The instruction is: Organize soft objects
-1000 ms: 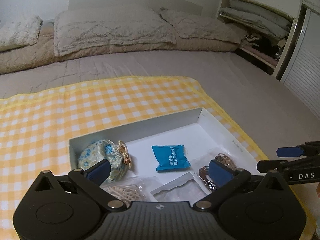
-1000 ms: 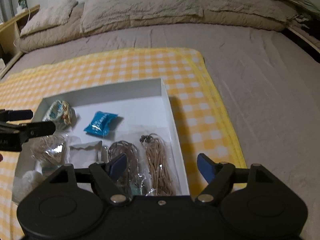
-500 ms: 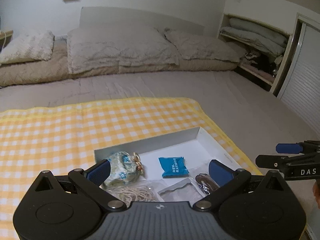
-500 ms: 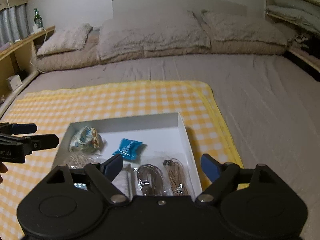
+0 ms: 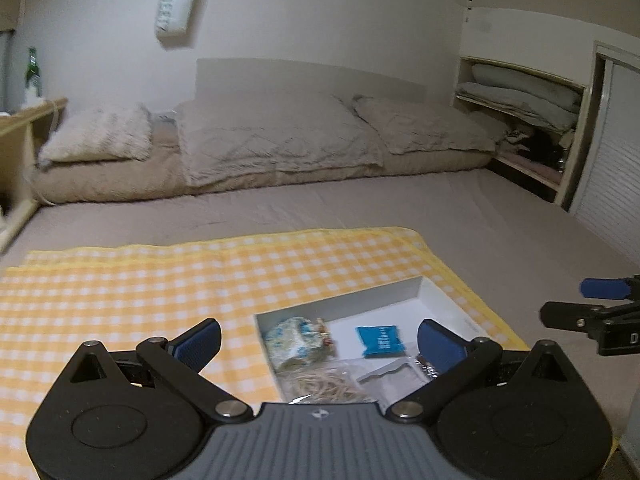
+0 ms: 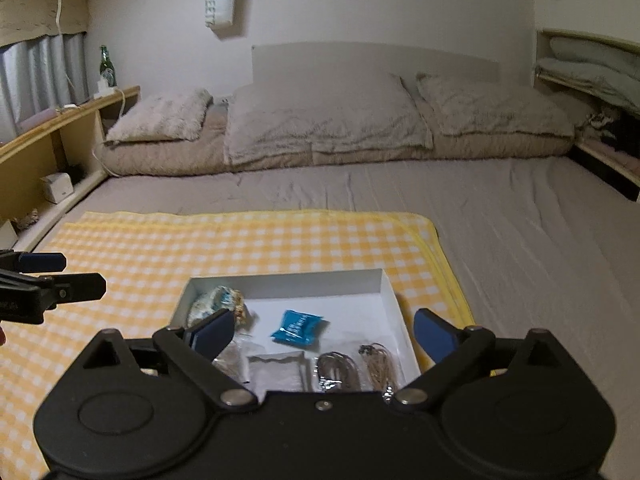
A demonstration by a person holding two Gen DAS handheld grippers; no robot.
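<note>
Both tongs, left [image 5: 316,338] and right [image 6: 322,330], hang spread and hold nothing, above the near end of the box [image 6: 390,294] on the checked cloth [image 6: 240,240]. Inside, ahead of the tongs, lie a pouch [image 6: 218,304], a blue packet [image 6: 298,328] and bagged cords [image 6: 376,364]; the sorting looks nearly done. Near-side bags are cut off by the tongs' bodies.

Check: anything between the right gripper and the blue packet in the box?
Nothing visible. The right gripper is open and held above the box; the blue packet lies uncovered on the white floor, apart from the floral pouch and clear bags.
</note>
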